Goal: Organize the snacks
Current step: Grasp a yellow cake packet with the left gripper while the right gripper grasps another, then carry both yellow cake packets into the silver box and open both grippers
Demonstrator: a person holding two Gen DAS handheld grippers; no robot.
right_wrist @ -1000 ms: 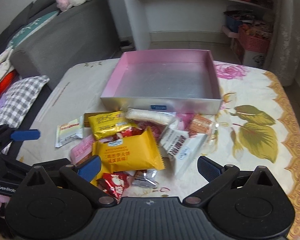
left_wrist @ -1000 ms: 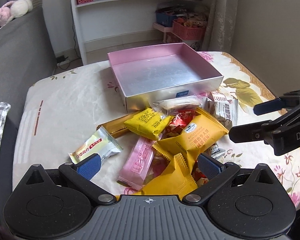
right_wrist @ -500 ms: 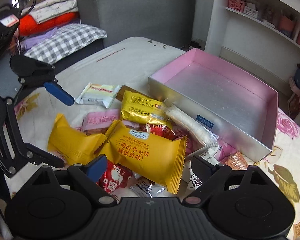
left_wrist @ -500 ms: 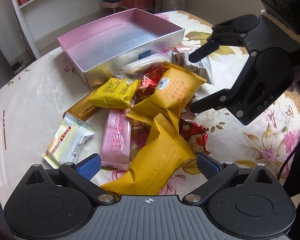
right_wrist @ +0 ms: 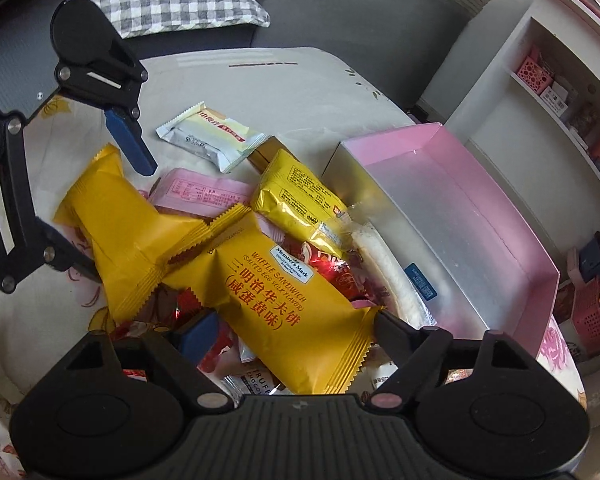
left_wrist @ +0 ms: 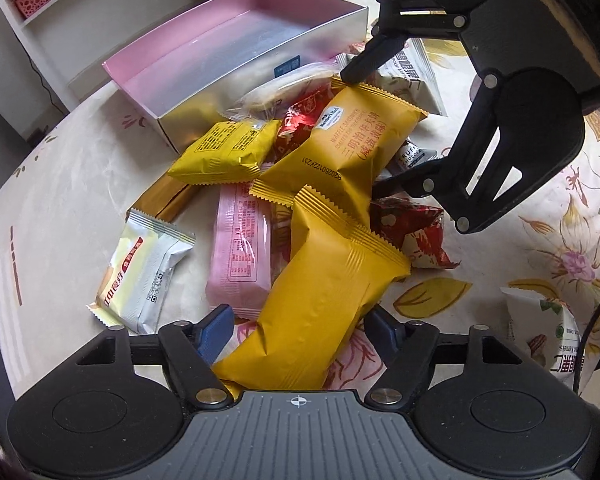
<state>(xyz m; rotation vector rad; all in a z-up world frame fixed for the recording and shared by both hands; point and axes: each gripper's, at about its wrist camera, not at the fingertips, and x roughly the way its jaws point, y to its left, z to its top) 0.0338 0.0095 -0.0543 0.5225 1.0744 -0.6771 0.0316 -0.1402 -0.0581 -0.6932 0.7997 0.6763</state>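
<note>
Left gripper: the left gripper [left_wrist: 298,330] is spread wide, its blue-padded fingers [left_wrist: 214,330] on either side of the plain orange-yellow packet [left_wrist: 324,304], with no sign of a squeeze on it.

Right gripper: the right gripper [right_wrist: 288,330] also stands wide open, straddling the near end of the Waffle Sandwich packet [right_wrist: 276,300]; whether its fingertips touch the wrapper cannot be told.

Snack pile: the two orange-yellow packets overlap end to end at the heart of a heap on the flowered tablecloth [left_wrist: 540,240], just in front of the box.

Around them: a smaller yellow packet [left_wrist: 228,150] leans by the box wall, a pink packet [left_wrist: 240,252] lies partly under the plain packet, a white-and-yellow wafer packet [left_wrist: 140,276] sits apart at the pile's edge, and red foil wrappers [left_wrist: 414,230] peek out from beneath.

Box: the pink-lined silver box [right_wrist: 452,200] stands behind the heap, holding no snacks.

Backdrop: a grey sofa [right_wrist: 340,4] with a checked pillow [right_wrist: 180,4], and white shelves [right_wrist: 560,80] beside it.
</note>
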